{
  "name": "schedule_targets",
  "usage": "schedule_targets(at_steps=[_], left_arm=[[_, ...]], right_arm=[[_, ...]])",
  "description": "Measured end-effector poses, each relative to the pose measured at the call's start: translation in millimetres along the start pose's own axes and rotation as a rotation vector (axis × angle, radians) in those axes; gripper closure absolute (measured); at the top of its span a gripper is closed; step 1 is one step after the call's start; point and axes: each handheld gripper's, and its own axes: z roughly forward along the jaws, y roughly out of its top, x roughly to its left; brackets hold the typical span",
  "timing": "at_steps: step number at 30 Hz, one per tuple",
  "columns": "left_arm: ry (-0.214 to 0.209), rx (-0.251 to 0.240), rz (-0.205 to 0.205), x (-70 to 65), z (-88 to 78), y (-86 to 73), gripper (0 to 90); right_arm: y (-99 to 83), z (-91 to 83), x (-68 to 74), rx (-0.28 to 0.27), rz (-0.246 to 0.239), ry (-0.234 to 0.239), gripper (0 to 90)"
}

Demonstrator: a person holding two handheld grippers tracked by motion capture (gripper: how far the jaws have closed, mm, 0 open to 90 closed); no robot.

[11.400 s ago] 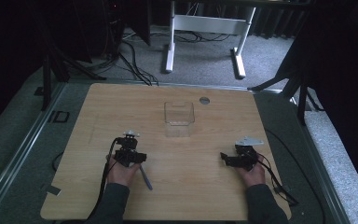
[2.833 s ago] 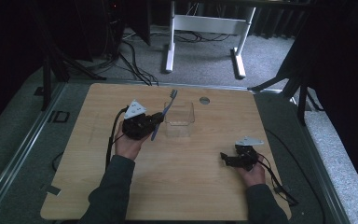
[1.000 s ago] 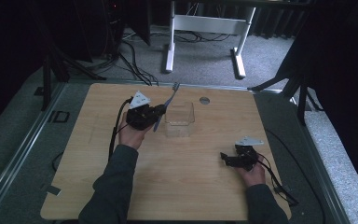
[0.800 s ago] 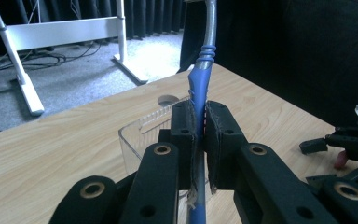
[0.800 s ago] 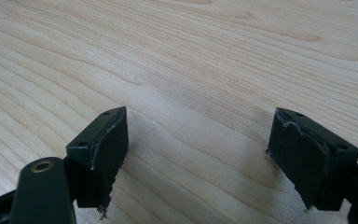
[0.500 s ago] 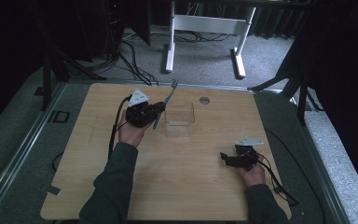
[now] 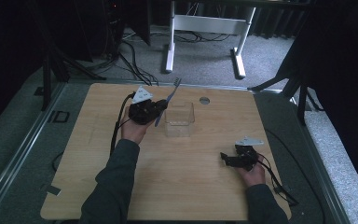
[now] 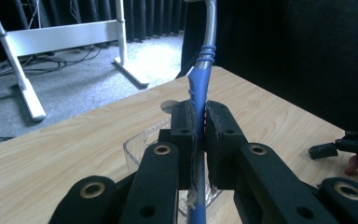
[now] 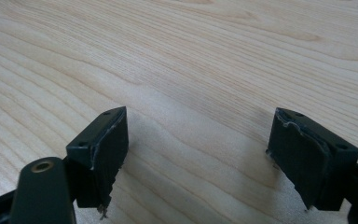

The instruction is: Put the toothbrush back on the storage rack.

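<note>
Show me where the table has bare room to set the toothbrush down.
Bare wood runs along the table left edge beside the sleeve, and across the middle between the clear box and the right gripper. It is crowded at the far centre: left gripper, toothbrush, box and a small round hole.

Grey carpet, white frame, black curtains beyond wooden table
</note>
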Motion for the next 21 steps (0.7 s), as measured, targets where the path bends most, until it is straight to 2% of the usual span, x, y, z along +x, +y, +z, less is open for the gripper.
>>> schedule_targets(at_steps=[21], left_arm=[[-0.013, -0.010, 0.005, -2.0, 12.1, -2.2, 82.2]], right_arm=[[0.0, 0.0, -0.1, 0.001, -0.002, 0.000, 19.6]])
